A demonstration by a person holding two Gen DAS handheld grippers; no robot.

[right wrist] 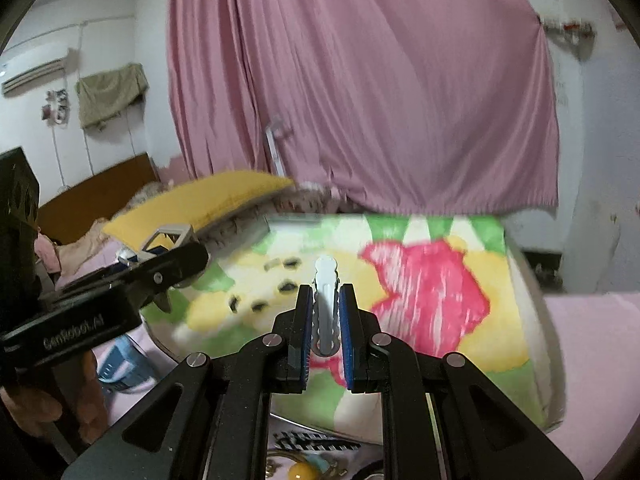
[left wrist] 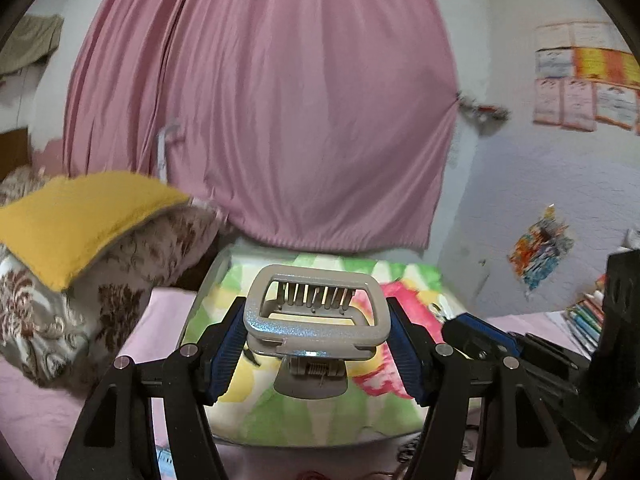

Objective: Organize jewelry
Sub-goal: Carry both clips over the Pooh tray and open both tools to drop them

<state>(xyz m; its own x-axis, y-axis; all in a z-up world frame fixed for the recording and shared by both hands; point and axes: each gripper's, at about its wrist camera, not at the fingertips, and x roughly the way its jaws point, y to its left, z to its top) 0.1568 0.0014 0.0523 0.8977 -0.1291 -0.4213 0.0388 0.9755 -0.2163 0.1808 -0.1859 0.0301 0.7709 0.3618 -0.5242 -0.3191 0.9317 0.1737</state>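
Currently left gripper point(left wrist: 316, 340) jaws clamp the beige claw clip point(left wrist: 316, 316) by its sides, teeth forward; right gripper point(right wrist: 325, 320) jaws pinch the white alligator clip point(right wrist: 326, 300), tip protruding above the floral blanket point(right wrist: 440, 300).

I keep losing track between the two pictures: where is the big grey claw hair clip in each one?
Left wrist view: grey claw clip at lower centre, clamped in the left gripper.
Right wrist view: same clip at middle left, small, above the floral cloth.
Shared landmark: the pink curtain behind.

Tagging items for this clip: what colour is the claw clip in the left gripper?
Glittery beige-grey claw clip; clearest in the left wrist view.
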